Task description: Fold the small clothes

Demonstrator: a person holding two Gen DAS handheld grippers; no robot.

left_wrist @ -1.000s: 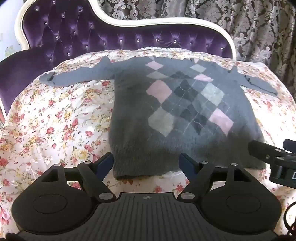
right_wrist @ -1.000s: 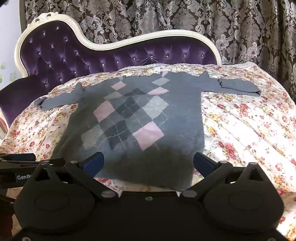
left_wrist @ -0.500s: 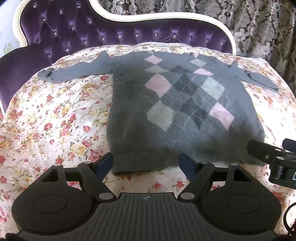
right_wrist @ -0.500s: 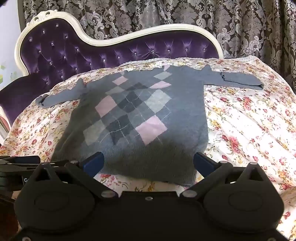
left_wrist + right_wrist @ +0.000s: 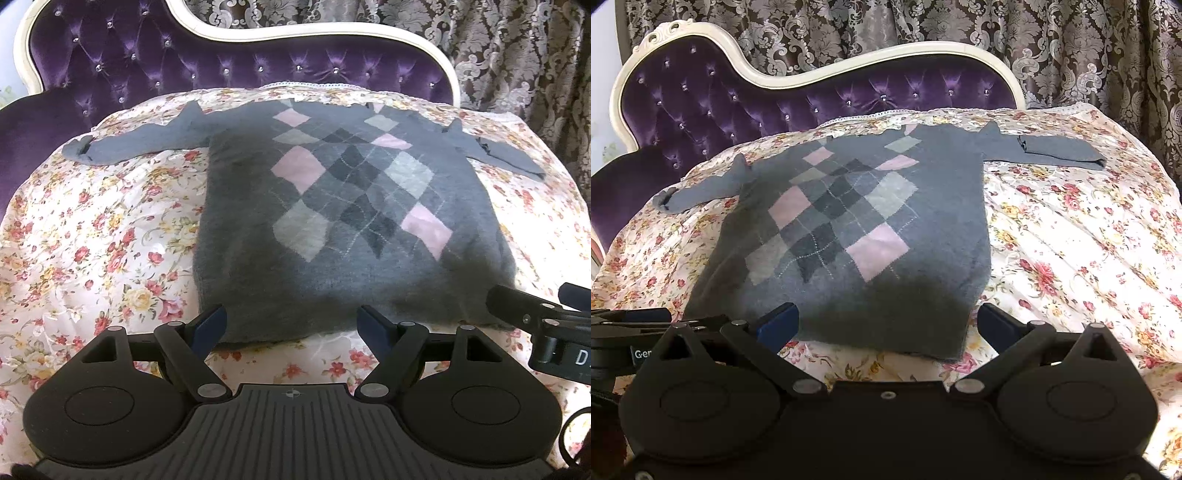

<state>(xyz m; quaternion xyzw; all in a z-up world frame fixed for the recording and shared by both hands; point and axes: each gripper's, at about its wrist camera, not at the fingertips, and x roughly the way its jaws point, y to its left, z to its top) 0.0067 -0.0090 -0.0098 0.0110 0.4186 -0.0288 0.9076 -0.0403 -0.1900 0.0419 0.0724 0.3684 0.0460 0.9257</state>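
- Hovering just short of the hem, the left gripper (image 5: 291,325) and right gripper (image 5: 886,321) both have jaws apart, holding nothing.
- Pinching only the top knit layer, or the floral cover (image 5: 92,240) too, could skew the fold.
- The argyle sweater (image 5: 351,206) lies flat on the sofa (image 5: 701,96), collar toward the backrest, sleeves spread sideways.
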